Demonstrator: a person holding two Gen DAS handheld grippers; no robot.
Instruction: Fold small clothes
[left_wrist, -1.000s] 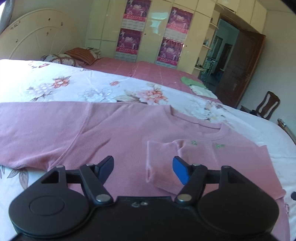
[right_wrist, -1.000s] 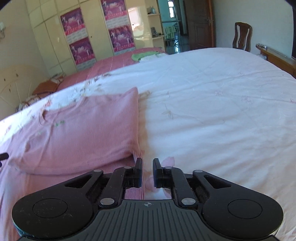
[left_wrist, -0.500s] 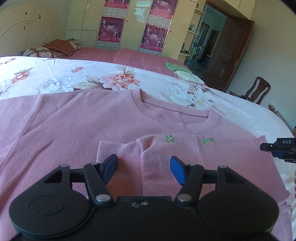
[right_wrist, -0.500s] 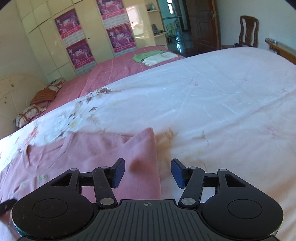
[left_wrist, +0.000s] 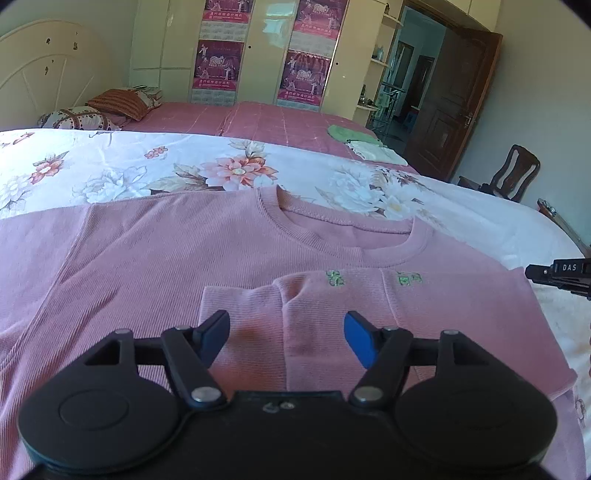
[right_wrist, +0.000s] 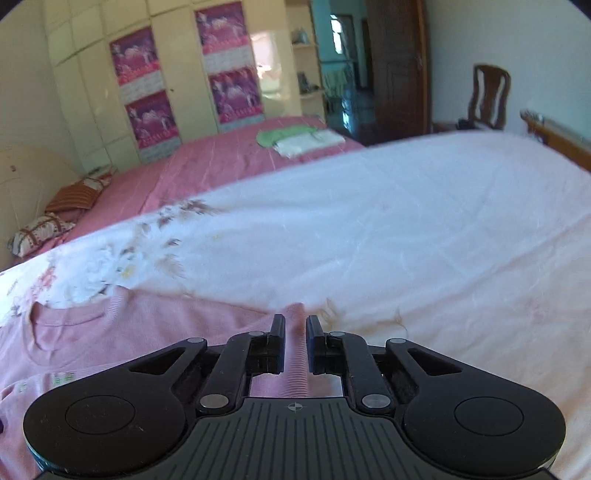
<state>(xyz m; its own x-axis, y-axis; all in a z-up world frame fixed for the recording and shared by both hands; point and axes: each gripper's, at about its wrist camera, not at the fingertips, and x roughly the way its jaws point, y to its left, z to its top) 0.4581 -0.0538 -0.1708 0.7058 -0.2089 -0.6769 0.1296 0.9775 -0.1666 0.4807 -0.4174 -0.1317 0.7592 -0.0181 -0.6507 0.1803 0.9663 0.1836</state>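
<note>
A pink knit sweater (left_wrist: 184, 251) lies flat on the floral bedspread, collar (left_wrist: 343, 240) away from me, its right side and sleeve (left_wrist: 369, 295) folded over the chest. My left gripper (left_wrist: 286, 325) hovers low over the folded sleeve; its jaws are opening, and the blue pads (left_wrist: 354, 332) touch nothing. My right gripper (right_wrist: 295, 325) is at the sweater's (right_wrist: 147, 332) right edge near the shoulder. Its jaws are closing, with a raised ridge of pink fabric pinched between them. Its tip (left_wrist: 554, 275) shows at the right of the left wrist view.
The white floral bedspread (right_wrist: 406, 240) stretches far to the right. Behind lies a pink bed (left_wrist: 277, 122) with green and white folded clothes (left_wrist: 362, 144) and pillows (left_wrist: 110, 107). A wooden chair (left_wrist: 513, 173) and a bed rail (right_wrist: 557, 136) stand at the right.
Both grippers slid along the sweater toward its collar end. The right gripper left the hem corner, opened wide, then narrowed onto the fabric edge by the shoulder.
</note>
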